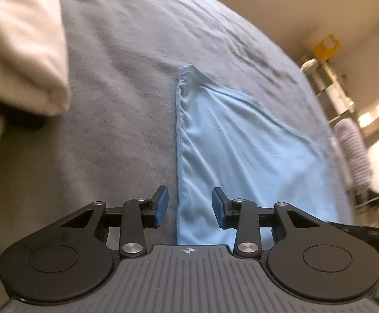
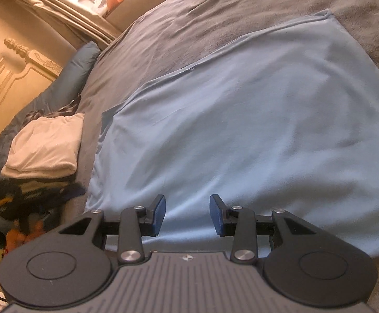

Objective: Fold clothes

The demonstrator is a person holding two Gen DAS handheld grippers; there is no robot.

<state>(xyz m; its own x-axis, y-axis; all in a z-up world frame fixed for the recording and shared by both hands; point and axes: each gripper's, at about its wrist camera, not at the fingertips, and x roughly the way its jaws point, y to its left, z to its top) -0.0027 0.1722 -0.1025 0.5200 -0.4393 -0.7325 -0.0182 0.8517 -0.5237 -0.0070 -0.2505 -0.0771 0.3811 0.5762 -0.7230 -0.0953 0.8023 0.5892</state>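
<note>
A light blue garment (image 1: 241, 143) lies flat on the grey blanket (image 1: 126, 83), folded lengthwise with a straight edge on its left. My left gripper (image 1: 190, 207) hovers over the near end of that edge, open, with nothing pinched between its blue pads. The right wrist view shows the same light blue garment (image 2: 254, 120) spread wide across the grey blanket (image 2: 215, 13). My right gripper (image 2: 187, 215) hangs above the garment's near part, open, and holds nothing.
A folded white cloth (image 2: 46, 146) tops a pile of clothes (image 2: 33, 198) at the left, and appears as white cloth (image 1: 19, 47) close to the left gripper. A blue pillow (image 2: 69, 80) lies by the carved headboard (image 2: 12, 70). Shelves (image 1: 333, 91) stand past the bed's right edge.
</note>
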